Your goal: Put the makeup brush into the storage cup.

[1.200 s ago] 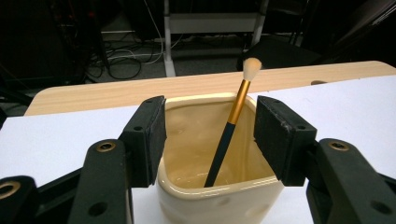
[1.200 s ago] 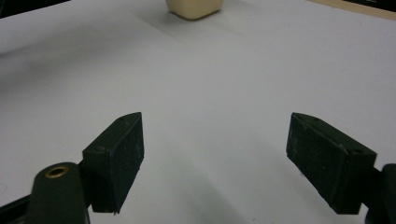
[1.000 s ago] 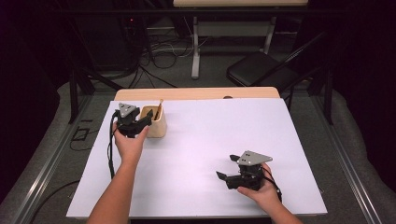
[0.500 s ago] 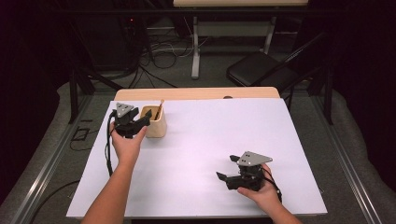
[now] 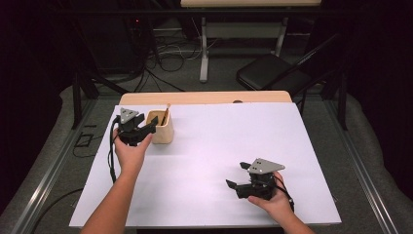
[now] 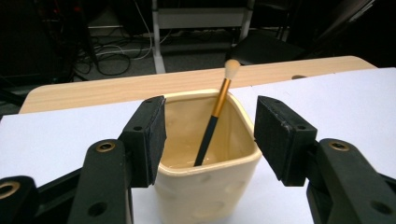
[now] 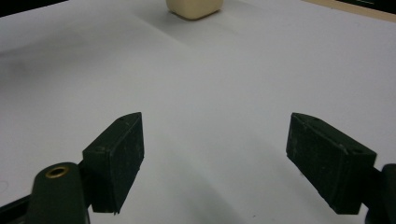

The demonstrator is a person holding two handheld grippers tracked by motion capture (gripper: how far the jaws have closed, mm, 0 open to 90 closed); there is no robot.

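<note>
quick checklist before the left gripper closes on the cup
1. Left gripper open: ok.
2. Cream cup between its pads: ok; the pad on the brush-free side looks close to the wall, contact cannot tell.
3. Cup upright on the white table: ok.
4. Brush leaning inside the cup, away from the pads: ok.
5. Right gripper open, well away from the cup: ok.

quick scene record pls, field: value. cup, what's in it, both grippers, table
cup: cream square cup, upright on the white tabletop, far left
contents: makeup brush, black and gold handle, bristles up, leaning against the rim
left gripper: jaws straddle the cup, left pad at its wall, gap at the right pad, grip not certain
right gripper: open, nothing between the jaws, low over the near right of the tabletop
</note>
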